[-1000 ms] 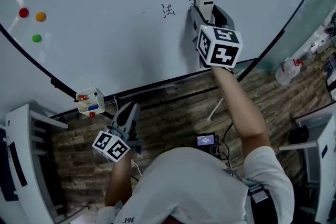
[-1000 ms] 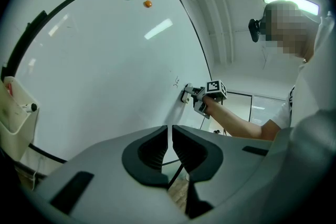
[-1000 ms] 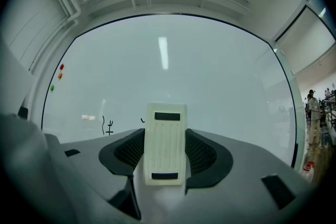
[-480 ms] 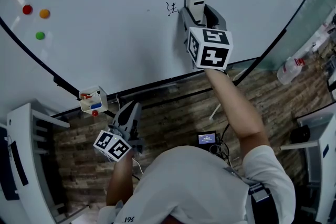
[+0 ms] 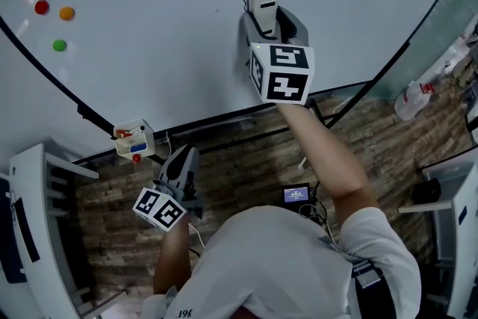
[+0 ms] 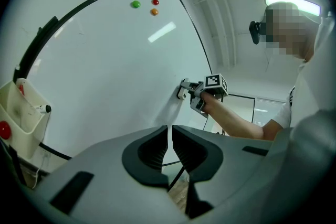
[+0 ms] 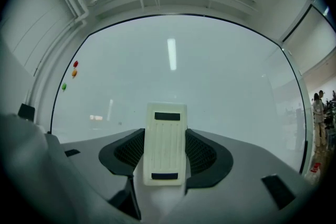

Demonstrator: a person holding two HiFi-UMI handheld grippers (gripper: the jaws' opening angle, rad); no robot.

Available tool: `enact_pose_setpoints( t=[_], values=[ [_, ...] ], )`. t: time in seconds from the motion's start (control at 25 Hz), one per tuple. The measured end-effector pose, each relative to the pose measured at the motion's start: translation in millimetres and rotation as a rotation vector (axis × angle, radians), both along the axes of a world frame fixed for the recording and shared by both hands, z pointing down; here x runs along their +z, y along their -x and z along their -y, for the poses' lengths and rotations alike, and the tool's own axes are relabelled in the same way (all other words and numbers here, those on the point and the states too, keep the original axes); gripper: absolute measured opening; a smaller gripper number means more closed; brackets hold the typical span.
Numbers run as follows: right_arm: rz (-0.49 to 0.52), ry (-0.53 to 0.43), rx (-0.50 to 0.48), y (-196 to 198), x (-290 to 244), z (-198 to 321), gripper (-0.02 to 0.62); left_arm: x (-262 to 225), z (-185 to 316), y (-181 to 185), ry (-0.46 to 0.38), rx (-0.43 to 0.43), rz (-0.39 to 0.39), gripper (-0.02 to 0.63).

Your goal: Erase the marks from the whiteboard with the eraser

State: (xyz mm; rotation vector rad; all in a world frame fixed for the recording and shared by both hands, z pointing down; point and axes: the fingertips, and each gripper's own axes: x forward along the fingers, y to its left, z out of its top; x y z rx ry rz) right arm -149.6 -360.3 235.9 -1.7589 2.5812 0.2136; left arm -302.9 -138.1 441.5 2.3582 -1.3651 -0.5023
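My right gripper is shut on a white eraser, which is pressed flat on the whiteboard. In the right gripper view the eraser stands upright between the two jaws, against the whiteboard. No ink marks show on the board around the eraser; a tiny dark speck sits to its left. My left gripper hangs low, below the board's bottom edge, shut with nothing in it. The left gripper view shows its jaws nearly touching, and beyond them the right gripper with the eraser on the board.
Red, orange and green magnets sit at the board's upper left. A small marker tray hangs on the board's lower frame. White furniture stands at the left, a plastic bottle at the right, a small screen on the floor.
My right gripper has slid the eraser to the left across the board. The written marks seen earlier beside the eraser are gone from view. The left gripper has stayed in place.
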Motion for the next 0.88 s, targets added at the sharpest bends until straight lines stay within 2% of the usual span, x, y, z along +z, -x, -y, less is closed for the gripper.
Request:
enact_pose_setpoints(
  t=[0.24, 0.6, 0.88],
  values=[
    [-0.001, 0.007, -0.008, 28, 3, -8, 0.258, 6, -4, 9, 0.012, -0.019, -0.014, 0.018],
    [-0.019, 0.028, -0.071, 72, 10, -26, 0.258, 9, -12, 10, 0.021, -0.025, -0.023, 0.018],
    [-0.062, 0.037, -0.168, 114, 21, -39, 0.258, 9, -21, 7, 0.023, -0.03, -0.028, 0.018]
  ],
)
